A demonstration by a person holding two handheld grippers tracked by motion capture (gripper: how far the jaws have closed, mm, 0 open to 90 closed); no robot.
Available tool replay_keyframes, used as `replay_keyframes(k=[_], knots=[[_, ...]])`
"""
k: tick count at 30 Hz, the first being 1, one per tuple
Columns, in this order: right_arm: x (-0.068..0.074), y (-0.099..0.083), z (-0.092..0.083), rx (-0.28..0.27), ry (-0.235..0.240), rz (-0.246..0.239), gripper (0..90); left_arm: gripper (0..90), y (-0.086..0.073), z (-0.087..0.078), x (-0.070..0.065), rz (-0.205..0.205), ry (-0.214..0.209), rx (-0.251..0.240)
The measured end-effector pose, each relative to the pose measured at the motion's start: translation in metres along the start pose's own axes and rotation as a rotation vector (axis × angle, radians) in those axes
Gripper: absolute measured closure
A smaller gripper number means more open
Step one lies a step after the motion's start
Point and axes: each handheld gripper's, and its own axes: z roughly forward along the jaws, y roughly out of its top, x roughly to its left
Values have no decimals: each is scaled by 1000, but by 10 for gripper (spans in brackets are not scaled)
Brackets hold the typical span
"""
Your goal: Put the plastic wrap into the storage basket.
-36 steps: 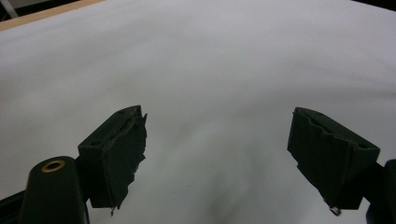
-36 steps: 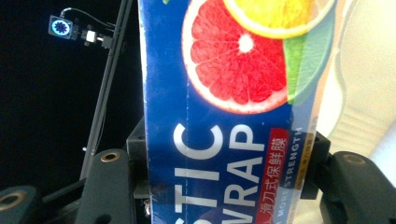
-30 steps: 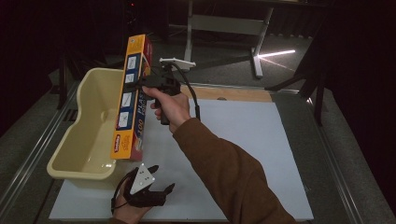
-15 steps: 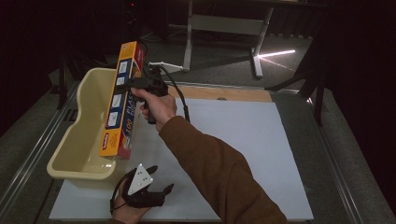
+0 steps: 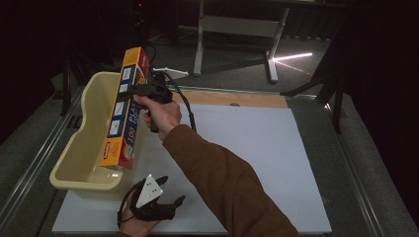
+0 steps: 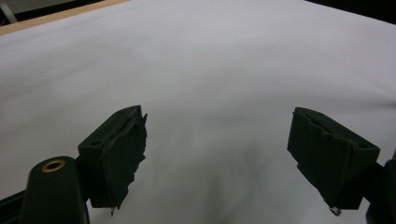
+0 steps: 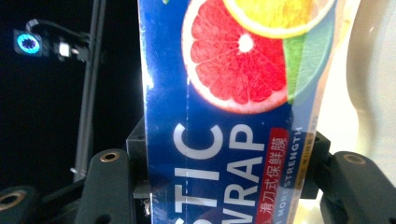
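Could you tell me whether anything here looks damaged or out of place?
Yes, the left gripper shows wear: the pad on one of its fingers is torn, with a ragged, frayed edge. Otherwise nothing stands out; the right gripper holds the plastic wrap box tilted above the yellow tub, and nothing is spilled.

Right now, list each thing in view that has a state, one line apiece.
Plastic wrap box: clamped, held on end, tilted, lower end in the tub.
Yellow tub: upright on the table.
Right tool: shut on the box.
Left tool: open, over the white sheet.
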Motion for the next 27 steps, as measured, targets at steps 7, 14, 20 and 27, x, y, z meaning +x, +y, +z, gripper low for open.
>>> replay_keyframes(k=[7,14,20,27], knots=[[2,-3,13,-7,-8,2,409,190,0,-4,0,-1,-2,-20],[-6,-4,26,13,-17,37,408,191,0,-3,-1,-5,-8,-29],[-10,-7,38,28,-26,38,408,191,0,-5,-1,-10,-7,-38],[-18,-8,48,38,-53,50,407,191,0,-6,0,-12,-7,-45]])
